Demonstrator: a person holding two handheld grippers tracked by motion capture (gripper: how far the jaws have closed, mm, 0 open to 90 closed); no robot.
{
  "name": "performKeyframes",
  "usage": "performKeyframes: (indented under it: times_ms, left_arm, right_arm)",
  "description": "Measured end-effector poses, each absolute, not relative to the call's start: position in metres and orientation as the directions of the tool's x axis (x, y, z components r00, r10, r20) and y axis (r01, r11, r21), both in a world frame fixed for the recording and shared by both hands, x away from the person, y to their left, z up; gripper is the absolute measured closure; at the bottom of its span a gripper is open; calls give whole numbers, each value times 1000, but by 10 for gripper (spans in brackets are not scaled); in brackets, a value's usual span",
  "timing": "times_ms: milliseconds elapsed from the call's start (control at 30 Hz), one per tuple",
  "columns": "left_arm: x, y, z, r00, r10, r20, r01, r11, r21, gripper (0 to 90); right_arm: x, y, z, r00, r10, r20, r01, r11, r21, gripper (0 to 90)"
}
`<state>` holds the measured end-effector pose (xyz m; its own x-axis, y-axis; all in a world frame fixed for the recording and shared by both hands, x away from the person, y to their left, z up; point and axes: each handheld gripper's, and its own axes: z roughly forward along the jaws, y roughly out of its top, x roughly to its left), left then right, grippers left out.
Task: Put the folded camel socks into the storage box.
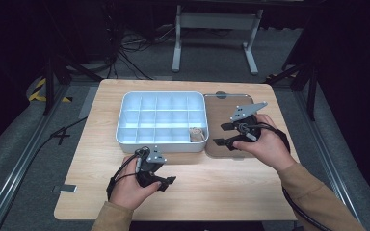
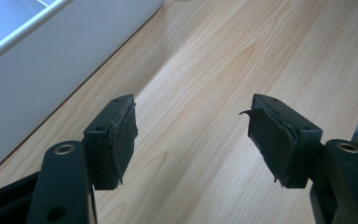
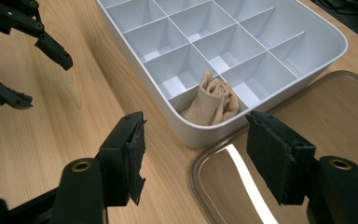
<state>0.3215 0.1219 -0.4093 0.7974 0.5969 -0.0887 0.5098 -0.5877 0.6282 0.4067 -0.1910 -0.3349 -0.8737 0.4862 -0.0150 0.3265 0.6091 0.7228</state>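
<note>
While both hands are resting on the counter (image 1: 202, 192) in the high view, the right claw (image 1: 222, 134) is hanging wide open over the lid (image 1: 224, 103), beside the box (image 1: 161, 144). The left claw (image 2: 192, 135), seen in its own view, is also gaping with nothing in it. From the right gripper view, the cloth (image 3: 213, 103) is sitting in a corner slot of the box. The cloth seems to be in place, so picking up the lid looks next.
</note>
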Motion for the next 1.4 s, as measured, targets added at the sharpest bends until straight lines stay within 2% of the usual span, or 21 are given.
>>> performKeyframes:
  times_ms: [533,700,1200,1400]
  left_arm:
    - [322,121,-412,793,602,-94,521,-590,617,331]
    - [323,121,-413,789,609,-85,522,-591,615,331]
    - [325,123,-415,786,613,-85,527,-591,610,330]
    - [325,124,-416,784,616,-83,532,-597,600,329]
  right_arm:
    - [377,-225,-353,-869,493,-48,303,605,737,350]
    - [369,-235,-366,-869,494,23,330,545,771,337]
    - [358,-242,-403,-879,476,33,326,548,770,341]
    - [358,-244,-426,-898,439,38,304,554,775,334]
